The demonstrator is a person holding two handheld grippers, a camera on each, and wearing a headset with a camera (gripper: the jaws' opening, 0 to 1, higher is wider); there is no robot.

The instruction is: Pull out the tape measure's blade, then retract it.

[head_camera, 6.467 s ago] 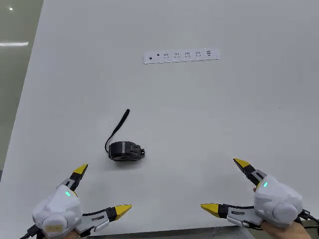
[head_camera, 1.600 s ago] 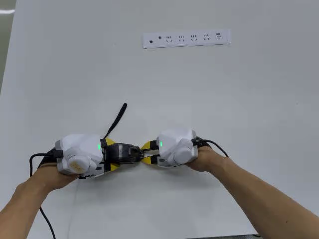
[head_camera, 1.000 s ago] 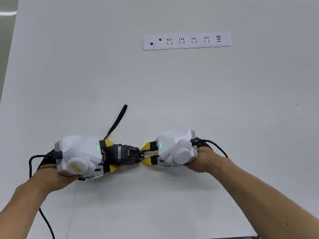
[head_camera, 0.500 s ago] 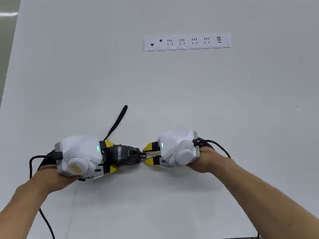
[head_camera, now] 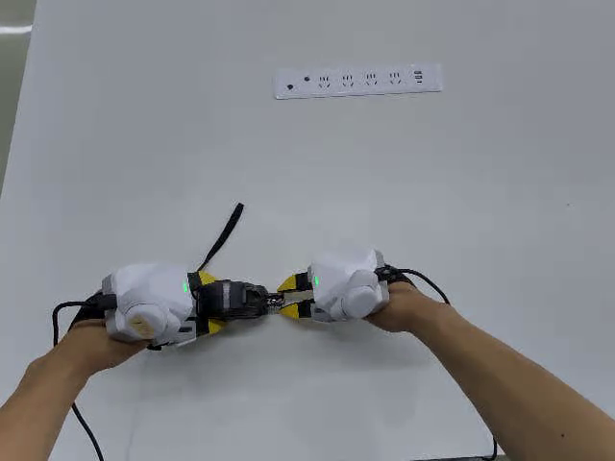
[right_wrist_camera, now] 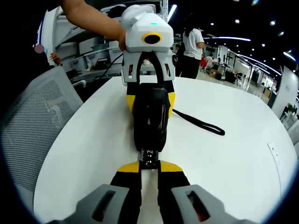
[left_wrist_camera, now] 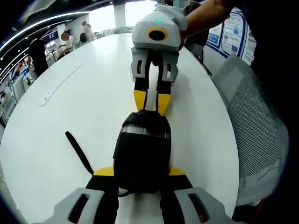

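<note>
A black tape measure (head_camera: 237, 298) lies on the white table (head_camera: 432, 192), its black wrist strap (head_camera: 223, 236) trailing away to the far left. My left gripper (head_camera: 211, 302) is shut on the case from the left; in the left gripper view the case (left_wrist_camera: 142, 154) sits between the yellow fingertips (left_wrist_camera: 105, 171). My right gripper (head_camera: 285, 297) faces it from the right, shut on the blade's end hook (right_wrist_camera: 148, 158) at the case mouth. Only a short silver piece of blade shows between case and gripper. The case (right_wrist_camera: 149, 116) and the left gripper (right_wrist_camera: 145, 37) stand straight ahead in the right gripper view.
A white power strip (head_camera: 358, 80) lies flat at the far side of the table. The table's near edge runs close under both forearms. Grey mesh chairs (left_wrist_camera: 252, 140) stand beside the table, and people stand in the room beyond (right_wrist_camera: 191, 46).
Since 6.5 s ago both grippers came in from the near edge and shut, left on the case, right on the blade's hook. In the last second the right gripper edged slightly right.
</note>
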